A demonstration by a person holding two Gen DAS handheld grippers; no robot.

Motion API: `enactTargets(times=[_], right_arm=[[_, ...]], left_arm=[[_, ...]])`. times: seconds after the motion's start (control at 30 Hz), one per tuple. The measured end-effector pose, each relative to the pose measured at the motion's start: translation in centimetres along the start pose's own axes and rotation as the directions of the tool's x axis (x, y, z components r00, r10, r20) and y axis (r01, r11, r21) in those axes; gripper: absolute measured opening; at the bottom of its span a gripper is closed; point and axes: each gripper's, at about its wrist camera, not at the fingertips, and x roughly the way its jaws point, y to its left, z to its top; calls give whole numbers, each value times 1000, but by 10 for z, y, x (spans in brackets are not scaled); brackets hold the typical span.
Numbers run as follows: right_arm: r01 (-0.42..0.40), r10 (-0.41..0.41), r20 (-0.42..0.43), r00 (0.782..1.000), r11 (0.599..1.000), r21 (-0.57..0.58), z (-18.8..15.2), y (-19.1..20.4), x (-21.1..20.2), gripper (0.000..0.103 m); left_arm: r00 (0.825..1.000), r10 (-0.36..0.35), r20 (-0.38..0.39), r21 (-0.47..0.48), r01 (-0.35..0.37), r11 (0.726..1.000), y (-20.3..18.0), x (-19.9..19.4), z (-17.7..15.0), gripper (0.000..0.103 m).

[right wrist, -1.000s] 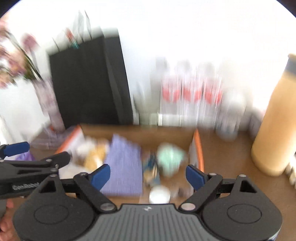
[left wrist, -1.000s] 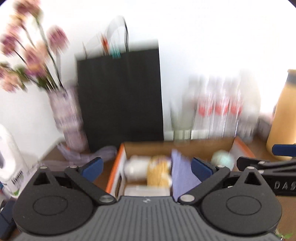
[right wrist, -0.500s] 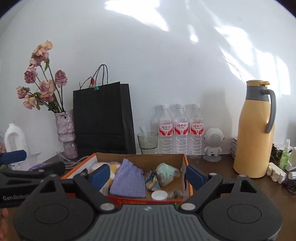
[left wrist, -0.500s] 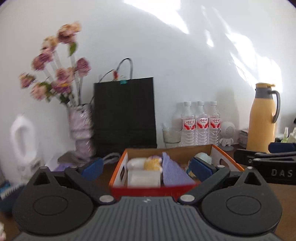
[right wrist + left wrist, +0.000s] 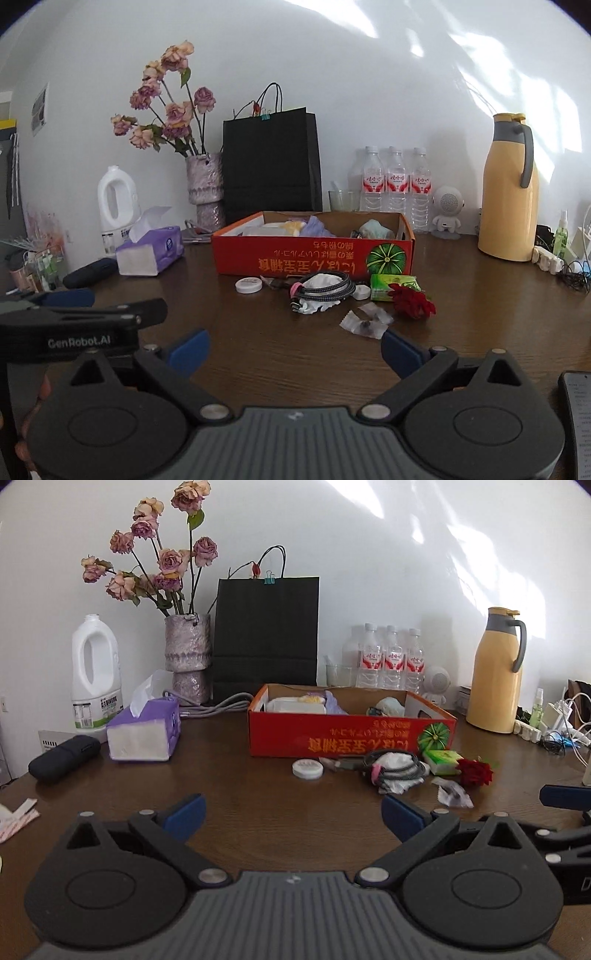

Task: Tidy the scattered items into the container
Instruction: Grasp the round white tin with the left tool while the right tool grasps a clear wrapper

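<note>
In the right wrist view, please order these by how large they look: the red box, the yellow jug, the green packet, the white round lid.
1. red box
2. yellow jug
3. green packet, which looks only a little larger than the white round lid; all four stand at differing distances, so true sizes are unsure.

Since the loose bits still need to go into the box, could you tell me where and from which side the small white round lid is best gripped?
Grip the white lid across its rim, coming straight down from above. It lies flat on the table, so its sides offer little height from the front. The right gripper is open and could probably span it; the red box stands just behind.
</note>
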Motion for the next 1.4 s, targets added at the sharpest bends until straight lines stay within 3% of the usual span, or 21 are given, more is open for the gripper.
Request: enactTargets(times=[0.13,0.23,0.3,0.4,0.47,0.57,0.63,0.7,0.93,1.03,1.07,1.17,1.23,1.4], right_arm=[[-9,9,1,1000,998,-59,25,-8,32,94],[-31,30,-15,999,996,-79,48,-17,70,87],[-49,46,-38,998,994,-98,62,-20,96,71],[-77,72,-56,996,993,-89,79,-24,124,69],[-102,95,-80,992,991,-91,87,-24,141,69],[-146,125,-151,981,980,-137,94,-15,171,67],[-198,166,-197,966,969,-151,95,-8,191,65],[-253,223,-232,947,961,-108,97,-8,210,56],[-253,185,-357,916,955,-155,89,11,261,51],[-256,177,-391,903,953,-160,78,20,273,37],[-263,189,-385,903,953,-148,77,20,273,23],[-293,211,-395,894,943,-159,78,31,273,14],[-339,246,-389,888,922,-190,76,43,270,13],[-344,282,-289,915,919,-192,87,58,244,10]], left_arm=[[999,8,-34,108,-4,994,6,44,22,101],[996,-57,-69,196,69,978,5,90,37,85],[985,-118,-127,242,146,959,-1,125,46,81],[968,-148,-203,295,204,933,-13,173,50,65],[958,-148,-245,286,217,933,-15,198,49,57],[927,-179,-331,236,264,935,-11,224,41,49],[922,-204,-328,180,273,945,0,228,39,43],[914,-218,-342,141,279,950,10,227,41,40],[946,-173,-273,87,204,975,48,201,42,40],[960,-151,-235,61,169,984,57,199,48,40],[962,-148,-230,49,164,985,60,200,49,40],[969,-130,-209,29,139,990,67,202,53,40],[974,-124,-189,10,128,992,73,201,57,40],[983,-95,-158,-22,92,995,80,194,63,40]])
